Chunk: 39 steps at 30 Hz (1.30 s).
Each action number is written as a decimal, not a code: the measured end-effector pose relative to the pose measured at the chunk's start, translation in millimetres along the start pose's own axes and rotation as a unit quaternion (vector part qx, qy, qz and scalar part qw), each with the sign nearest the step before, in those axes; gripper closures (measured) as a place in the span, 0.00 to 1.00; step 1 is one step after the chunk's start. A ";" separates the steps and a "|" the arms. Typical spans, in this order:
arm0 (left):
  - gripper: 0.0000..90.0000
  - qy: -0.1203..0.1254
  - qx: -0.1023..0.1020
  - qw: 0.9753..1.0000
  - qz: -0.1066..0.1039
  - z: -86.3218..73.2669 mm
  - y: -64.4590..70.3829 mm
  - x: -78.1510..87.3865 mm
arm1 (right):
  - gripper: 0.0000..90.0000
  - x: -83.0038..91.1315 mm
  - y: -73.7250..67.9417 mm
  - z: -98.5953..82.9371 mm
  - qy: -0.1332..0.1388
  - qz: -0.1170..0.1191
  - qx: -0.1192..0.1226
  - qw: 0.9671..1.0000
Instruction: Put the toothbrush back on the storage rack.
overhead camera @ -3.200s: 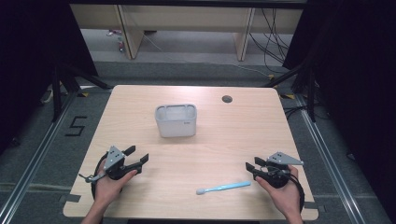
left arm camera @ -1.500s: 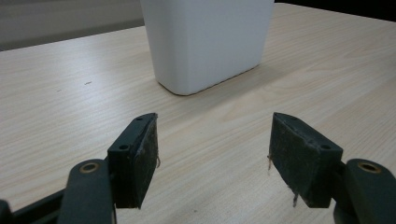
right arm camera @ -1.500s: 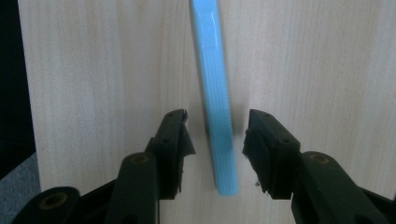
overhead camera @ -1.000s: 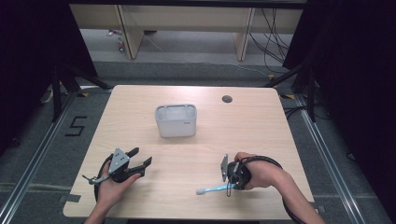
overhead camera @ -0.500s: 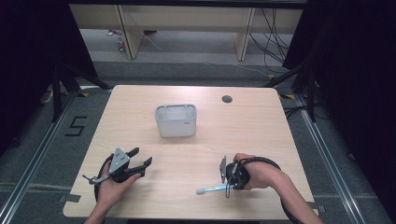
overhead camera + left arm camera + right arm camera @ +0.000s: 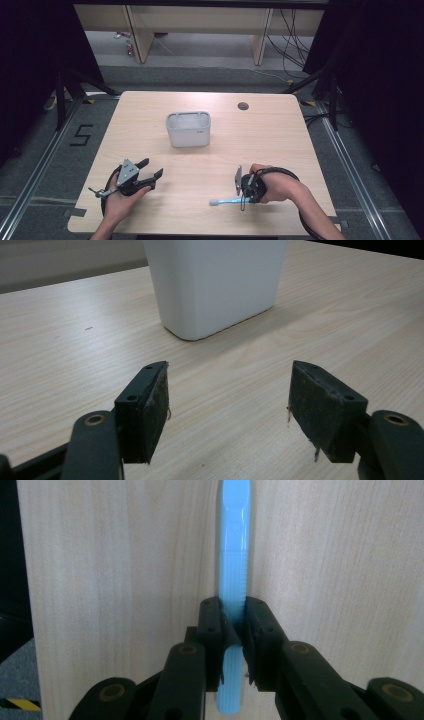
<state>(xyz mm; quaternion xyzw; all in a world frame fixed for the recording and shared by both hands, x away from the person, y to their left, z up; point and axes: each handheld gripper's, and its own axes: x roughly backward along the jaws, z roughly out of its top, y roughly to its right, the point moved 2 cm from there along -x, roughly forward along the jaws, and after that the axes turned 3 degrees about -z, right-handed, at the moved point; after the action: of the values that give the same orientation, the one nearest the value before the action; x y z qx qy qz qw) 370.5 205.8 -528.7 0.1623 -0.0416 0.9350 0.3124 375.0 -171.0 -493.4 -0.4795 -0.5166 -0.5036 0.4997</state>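
A light blue toothbrush [image 6: 226, 202] lies near the table's front edge, its white head pointing left. My right gripper [image 6: 243, 190] is shut on its handle; in the right gripper view the black jaws pinch the blue toothbrush handle [image 6: 233, 570] from both sides, my right gripper [image 6: 232, 630] pointing along the tabletop. A white rectangular holder [image 6: 188, 128] stands upright at the table's middle. My left gripper [image 6: 151, 169] rests at the front left, open with nothing between its jaws. In the left gripper view my left gripper [image 6: 227, 405] faces the white holder [image 6: 215, 282], well short of it.
The wooden table [image 6: 280, 135] has a round cable hole [image 6: 243, 106] at its back right. Dark stands and cables flank the table on the floor. The table's left edge [image 6: 22, 605] shows in the right gripper view.
Since 3.2 s ago my right hand moved left and turned onto the toothbrush, and the gripper shut on its handle. Over the last second little has moved. The left gripper stayed put.
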 end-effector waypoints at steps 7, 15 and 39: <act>0.36 -0.001 -0.001 1.000 0.001 0.0 0.6 -0.3 | 0.88 6.3 -1.1 -6.8 0.019 -0.014 -0.023 0.999; 0.36 0.002 0.001 1.000 -0.002 -0.1 0.2 -1.1 | 0.88 11.2 -3.2 -15.5 0.038 -0.016 -0.046 0.998; 0.35 -0.009 -0.013 1.000 0.001 0.1 4.9 -1.6 | 0.88 21.4 -6.5 -35.4 0.118 -0.058 -0.102 0.986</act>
<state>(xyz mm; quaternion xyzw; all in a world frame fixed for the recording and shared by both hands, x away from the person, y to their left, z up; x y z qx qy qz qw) 368.8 200.9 -529.1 0.1662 -0.0566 0.9334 0.3130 368.8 -206.7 -472.6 -0.4346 -0.4263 -0.6349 0.4757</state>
